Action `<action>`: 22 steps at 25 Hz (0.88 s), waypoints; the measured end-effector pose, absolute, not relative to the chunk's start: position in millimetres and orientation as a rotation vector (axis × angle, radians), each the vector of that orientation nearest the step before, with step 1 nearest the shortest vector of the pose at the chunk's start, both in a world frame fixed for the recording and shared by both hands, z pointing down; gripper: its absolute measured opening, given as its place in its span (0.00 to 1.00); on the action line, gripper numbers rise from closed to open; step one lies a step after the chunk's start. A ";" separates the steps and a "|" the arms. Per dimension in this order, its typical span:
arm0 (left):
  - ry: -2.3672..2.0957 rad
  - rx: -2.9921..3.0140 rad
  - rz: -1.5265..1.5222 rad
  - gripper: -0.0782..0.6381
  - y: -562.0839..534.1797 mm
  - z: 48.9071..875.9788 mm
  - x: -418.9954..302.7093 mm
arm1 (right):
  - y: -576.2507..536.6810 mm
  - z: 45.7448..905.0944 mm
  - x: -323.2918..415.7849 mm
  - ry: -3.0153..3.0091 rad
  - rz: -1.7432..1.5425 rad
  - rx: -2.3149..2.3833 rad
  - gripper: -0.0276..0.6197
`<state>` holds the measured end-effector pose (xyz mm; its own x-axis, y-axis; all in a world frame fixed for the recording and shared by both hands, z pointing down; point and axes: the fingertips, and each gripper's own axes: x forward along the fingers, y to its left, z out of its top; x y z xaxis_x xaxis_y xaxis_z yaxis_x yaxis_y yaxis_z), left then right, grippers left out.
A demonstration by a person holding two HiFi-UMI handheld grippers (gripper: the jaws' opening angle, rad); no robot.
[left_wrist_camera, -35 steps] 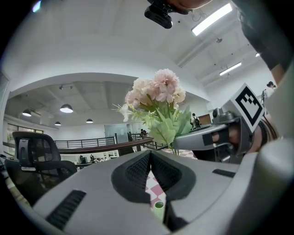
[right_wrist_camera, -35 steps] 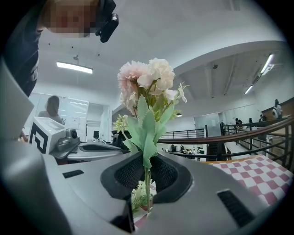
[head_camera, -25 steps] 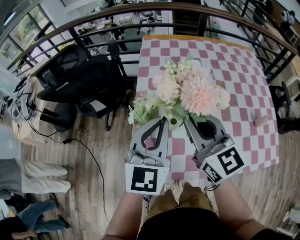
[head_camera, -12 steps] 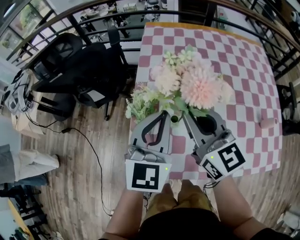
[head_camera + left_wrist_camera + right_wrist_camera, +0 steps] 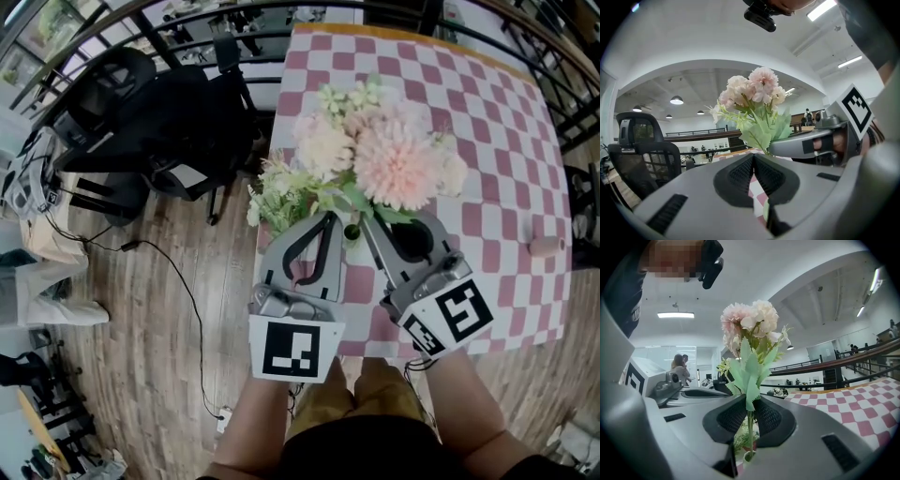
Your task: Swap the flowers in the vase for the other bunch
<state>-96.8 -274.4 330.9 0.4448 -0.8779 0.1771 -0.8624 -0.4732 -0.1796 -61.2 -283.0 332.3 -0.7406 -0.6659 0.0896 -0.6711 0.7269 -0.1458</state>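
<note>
Right tool (image 5: 366, 223) clamps pink bunch (image 5: 398, 167) stem; stem upright, lower end at vase (image 5: 351, 232) mouth directly beneath; left tool (image 5: 329, 217) closed, empty.

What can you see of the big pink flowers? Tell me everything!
The bunch of pale pink fluffy flowers looks like fabric: round pompom heads, small cream blooms, jagged light green leaves. It stands upright on one thin green stem, pinched between the jaws of the right gripper, above the pink-and-white checked table.

Head view steeply down, gripper views low, level, sharing pink bouquet (image 5: 394, 169) (close up)
</note>
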 end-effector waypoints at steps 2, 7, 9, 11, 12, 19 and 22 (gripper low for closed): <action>1.592 -2.626 -0.385 0.12 -275.8 337.2 -97.0 | -284.8 337.5 -62.3 -2.887 0.260 1.111 0.14; 1.594 -2.639 -0.403 0.12 -279.2 349.3 -94.2 | -288.7 353.0 -62.1 -2.873 0.277 1.103 0.14; 1.607 -2.647 -0.400 0.12 -281.6 355.1 -93.9 | -290.0 359.6 -62.3 -2.868 0.285 1.099 0.14; 1.613 -2.650 -0.402 0.12 -284.4 359.5 -93.8 | -291.5 365.2 -62.9 -2.861 0.291 1.093 0.14; 1.611 -2.650 -0.407 0.12 -285.1 361.3 -93.7 | -292.2 367.6 -63.3 -2.857 0.294 1.091 0.14; 1.618 -2.662 -0.419 0.12 -287.4 374.1 -94.8 | -291.9 383.1 -64.8 -2.835 0.327 1.080 0.14; 1.620 -2.673 -0.424 0.12 -289.3 378.6 -97.1 | -292.2 386.6 -66.4 -2.828 0.338 1.085 0.14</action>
